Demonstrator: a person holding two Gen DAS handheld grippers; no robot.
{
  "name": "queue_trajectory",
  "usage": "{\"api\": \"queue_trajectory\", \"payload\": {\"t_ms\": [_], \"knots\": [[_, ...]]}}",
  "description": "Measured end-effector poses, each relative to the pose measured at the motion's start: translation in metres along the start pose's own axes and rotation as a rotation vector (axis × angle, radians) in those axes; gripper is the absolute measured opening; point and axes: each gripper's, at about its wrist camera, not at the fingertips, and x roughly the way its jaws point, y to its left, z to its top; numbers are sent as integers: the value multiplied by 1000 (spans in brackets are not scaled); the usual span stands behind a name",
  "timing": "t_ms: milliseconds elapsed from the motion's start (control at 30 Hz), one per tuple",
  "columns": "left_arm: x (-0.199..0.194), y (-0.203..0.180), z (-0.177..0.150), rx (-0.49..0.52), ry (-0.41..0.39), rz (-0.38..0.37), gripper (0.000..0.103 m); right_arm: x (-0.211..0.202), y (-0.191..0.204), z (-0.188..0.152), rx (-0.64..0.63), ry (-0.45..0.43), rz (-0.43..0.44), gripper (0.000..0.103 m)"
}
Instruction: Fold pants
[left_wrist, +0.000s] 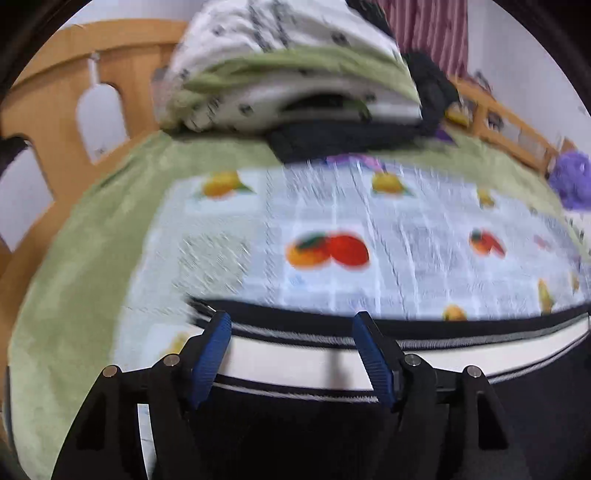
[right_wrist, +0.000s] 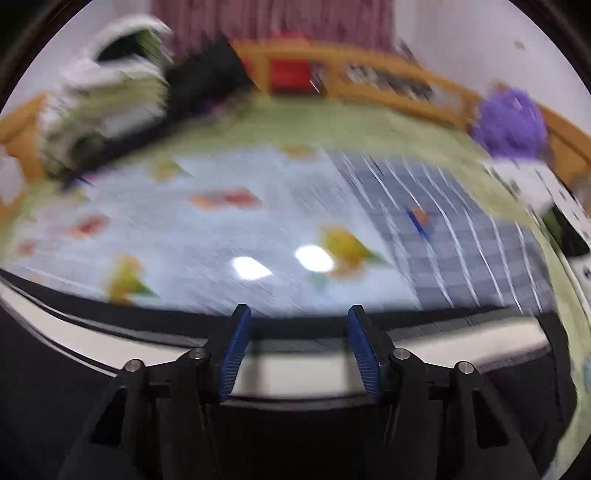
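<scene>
Black pants with a white side stripe (left_wrist: 295, 363) lie across the near edge of the fruit-print mat (left_wrist: 332, 229). My left gripper (left_wrist: 291, 325) is open, its blue pads wide apart over the stripe near the pants' left end. In the right wrist view the same pants (right_wrist: 303, 369) run across the bottom. My right gripper (right_wrist: 297, 317) is open too, its pads straddling the stripe without closing on it. Both views are motion-blurred.
A folded pile of white and green bedding (left_wrist: 288, 74) with dark clothes (left_wrist: 343, 140) sits at the back of the green bed cover (left_wrist: 74, 258). A wooden bed rail (right_wrist: 369, 81) runs behind. A purple plush (right_wrist: 509, 122) lies at the right.
</scene>
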Motion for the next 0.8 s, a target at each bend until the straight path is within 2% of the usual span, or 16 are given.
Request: {"api": "queue_trajectory", "payload": {"t_ms": [33,67,100,267,333,400,633,700,733,767,800], "knots": [[14,-4,-4,9,32,35,66,19,-4,-4,0,39,11,32],[27,-6,-7,8,65,60,66,18,-5,-5,0,-16,11,33],[37,-5,-9,-6,88,58,67,20,-3,-1,-10,-18,5,33],[20,6,-7,-82,94,21,66,18,1,8,28,8,-39,33],[0,7,-14,-107,100,-18,64,-1,-2,-1,110,17,-10,33],[-22,6,-23,-124,86,-67,64,-32,0,-16,197,0,68,33],[-124,-20,-53,-153,-10,-234,62,-145,45,-56,225,-97,162,35],[-154,-33,-58,-134,-48,-269,62,-177,56,-63,242,-135,190,44],[-170,-41,-62,-111,-71,-264,62,-191,61,-66,243,-130,219,59],[-187,-50,-65,-81,-102,-256,62,-201,66,-67,235,-117,265,66],[-198,-54,-67,-63,-122,-251,62,-212,72,-70,223,-107,310,66]]}}
